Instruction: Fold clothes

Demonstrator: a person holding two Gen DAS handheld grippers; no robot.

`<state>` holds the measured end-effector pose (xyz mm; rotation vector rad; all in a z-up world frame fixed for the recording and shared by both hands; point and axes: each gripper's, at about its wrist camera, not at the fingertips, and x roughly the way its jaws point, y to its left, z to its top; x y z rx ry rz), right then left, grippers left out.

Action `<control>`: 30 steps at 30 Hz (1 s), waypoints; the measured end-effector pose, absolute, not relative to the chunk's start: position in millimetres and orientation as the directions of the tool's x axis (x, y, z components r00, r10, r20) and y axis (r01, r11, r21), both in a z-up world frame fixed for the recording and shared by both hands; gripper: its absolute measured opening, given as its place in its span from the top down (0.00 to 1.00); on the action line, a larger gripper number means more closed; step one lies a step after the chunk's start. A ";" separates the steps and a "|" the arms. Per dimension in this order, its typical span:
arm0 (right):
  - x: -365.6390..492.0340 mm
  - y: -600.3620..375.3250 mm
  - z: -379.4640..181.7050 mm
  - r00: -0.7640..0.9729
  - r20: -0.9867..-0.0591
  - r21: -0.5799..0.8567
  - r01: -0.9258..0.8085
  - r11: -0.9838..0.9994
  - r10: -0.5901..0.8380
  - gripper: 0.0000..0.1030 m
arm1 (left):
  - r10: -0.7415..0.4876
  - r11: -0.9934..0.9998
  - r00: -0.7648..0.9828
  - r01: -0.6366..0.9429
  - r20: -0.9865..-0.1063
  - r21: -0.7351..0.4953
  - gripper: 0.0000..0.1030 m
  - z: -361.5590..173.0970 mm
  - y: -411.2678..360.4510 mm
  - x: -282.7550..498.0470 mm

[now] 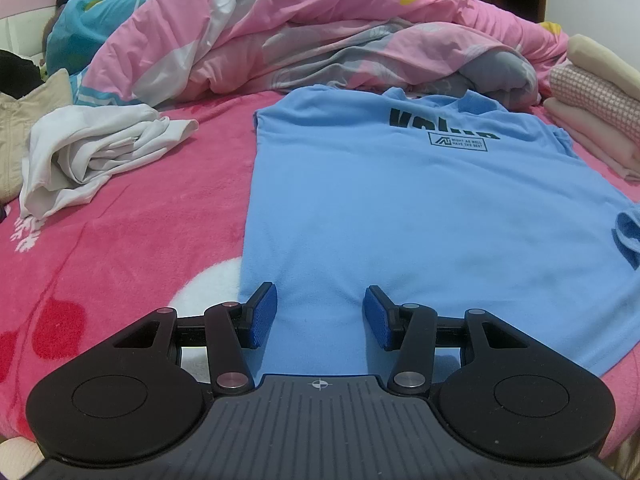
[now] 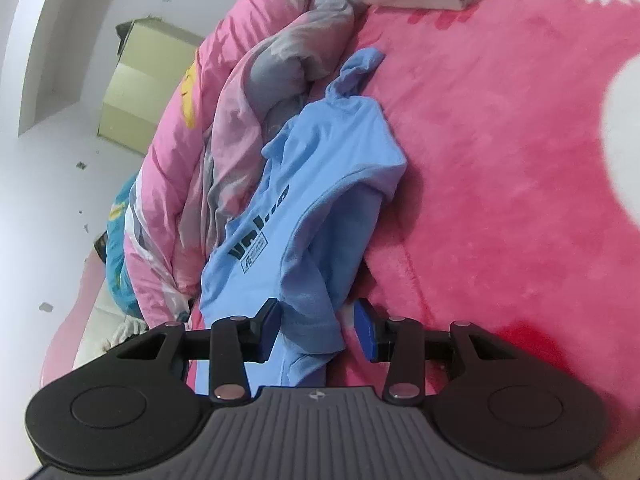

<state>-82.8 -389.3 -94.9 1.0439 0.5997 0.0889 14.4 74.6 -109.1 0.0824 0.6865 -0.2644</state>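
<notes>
The left gripper (image 1: 319, 316) hung over the near hem of the blue T-shirt (image 1: 400, 208), its jaws parted with only flat cloth showing between the blue pads, nothing pinched. The shirt lay spread face up on the pink blanket (image 1: 132, 240) of the bed, hem toward the near edge, collar toward the far side, dark lettering and a boxed label across the chest. Its right side was doubled over onto itself.

In the right wrist view, tilted sideways, the right gripper (image 2: 318, 330) stood with its jaws apart and a bunched fold of the shirt (image 2: 320, 184) lying between the pads; the cloth brushed the left pad while the right pad stood clear. A sleeve was twisted into a knot-like point at the far end.

Farther off, a crumpled white garment (image 1: 92, 152) lay near the blanket's left edge, and folded clothes (image 1: 592, 108) were stacked at the right edge, partly cut off. A heaped pink quilt (image 1: 312, 28) hid the far side.
</notes>
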 end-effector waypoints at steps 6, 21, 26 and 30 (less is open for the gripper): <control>-101.5 -392.9 -83.0 0.873 -0.339 0.854 0.130 0.504 0.350 0.95 | -0.208 0.964 0.740 0.266 -0.640 -0.006 0.53 -108.6 73.7 14.3; -190.3 -453.8 -69.1 0.825 -0.563 0.630 0.387 0.673 0.053 0.99 | -0.191 0.964 0.734 0.265 -0.652 0.016 0.53 -107.2 70.4 15.0; -190.5 -436.2 -58.3 0.835 -0.548 0.549 0.318 0.773 0.046 0.96 | -0.182 0.964 0.733 0.264 -0.655 0.027 0.53 -107.0 68.2 15.0; -168.9 -380.1 -30.6 0.832 -0.553 0.280 0.129 0.951 0.050 0.81 | -0.180 0.964 0.733 0.265 -0.656 0.032 0.52 -106.6 67.7 15.3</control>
